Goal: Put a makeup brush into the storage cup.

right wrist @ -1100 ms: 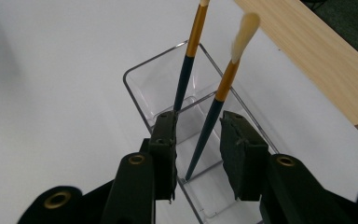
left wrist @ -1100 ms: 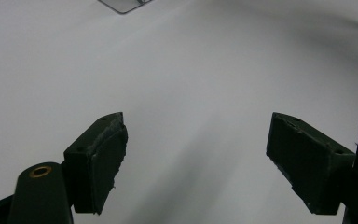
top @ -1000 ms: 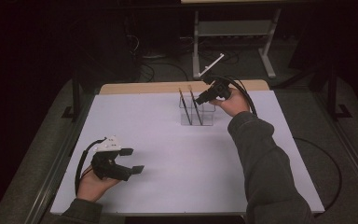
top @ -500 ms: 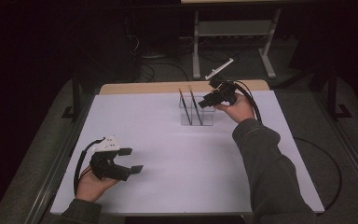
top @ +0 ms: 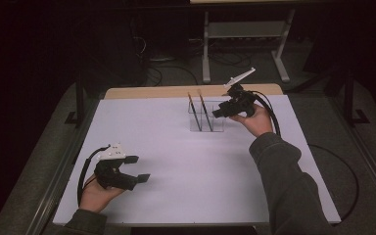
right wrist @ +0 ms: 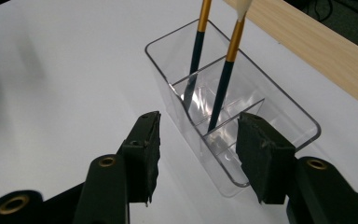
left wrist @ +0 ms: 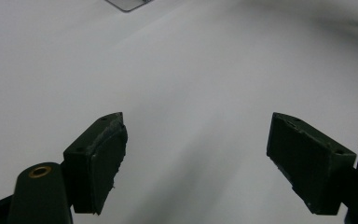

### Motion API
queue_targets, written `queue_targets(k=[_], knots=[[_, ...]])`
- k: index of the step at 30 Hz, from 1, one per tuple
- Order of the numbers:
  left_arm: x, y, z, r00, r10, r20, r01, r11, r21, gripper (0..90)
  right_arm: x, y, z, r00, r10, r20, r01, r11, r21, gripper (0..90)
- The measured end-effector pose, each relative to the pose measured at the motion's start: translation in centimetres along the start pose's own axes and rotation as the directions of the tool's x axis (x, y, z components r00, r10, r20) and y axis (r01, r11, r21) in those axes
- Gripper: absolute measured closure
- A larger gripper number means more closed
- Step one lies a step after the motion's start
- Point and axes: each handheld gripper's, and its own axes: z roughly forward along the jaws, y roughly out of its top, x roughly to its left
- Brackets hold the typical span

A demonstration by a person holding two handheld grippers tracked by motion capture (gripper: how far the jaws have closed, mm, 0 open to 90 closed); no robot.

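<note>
A clear plastic organizer stands on the white worktop near the middle of its far edge, just short of the bare wooden strip that runs along that edge. It is split by thin walls into compartments, and two brushes with dark lower shafts and golden upper shafts stand in it, both leaning toward the far left; in the right gripper view they sit in two neighbouring compartments, the end compartment nearest the gripper holding none. The right gripper is held above the worktop just beside the right end of the organizer, its jaws apart and gripping nothing; in the right gripper view the near end of the organizer shows between the two black pads, though whether they touch it cannot be told. The left gripper rests in the person's hand near the worktop's near left corner, well apart from the organizer, its jaws spread wide over bare white surface.
</note>
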Motion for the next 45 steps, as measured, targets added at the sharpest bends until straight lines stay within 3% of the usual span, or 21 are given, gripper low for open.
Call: queue_targets(k=[12, 28, 45], knots=[[0.3, -0.2, -0.2, 0.9999, -0.005, -0.011, 0.005, 1.0000, -0.003, 19.1, 0.4, -1.4, -1.4, 0.9999, -0.015, 0.008, 0.015, 0.999, -0.044, 45.0], [0.4, -0.2, -0.2, 0.9998, -0.003, -0.018, 0.003, 1.0000, -0.004, 19.0, 0.7, -4.0, -2.2, 0.9998, 0.014, 0.014, -0.013, 0.998, -0.066, 40.2], [0.4, -0.3, -0.4, 0.9997, -0.006, -0.025, 0.006, 0.9999, -0.012, 18.6, 1.1, -5.4, -3.1, 0.9993, 0.031, 0.018, -0.030, 0.996, -0.087, 34.9]])
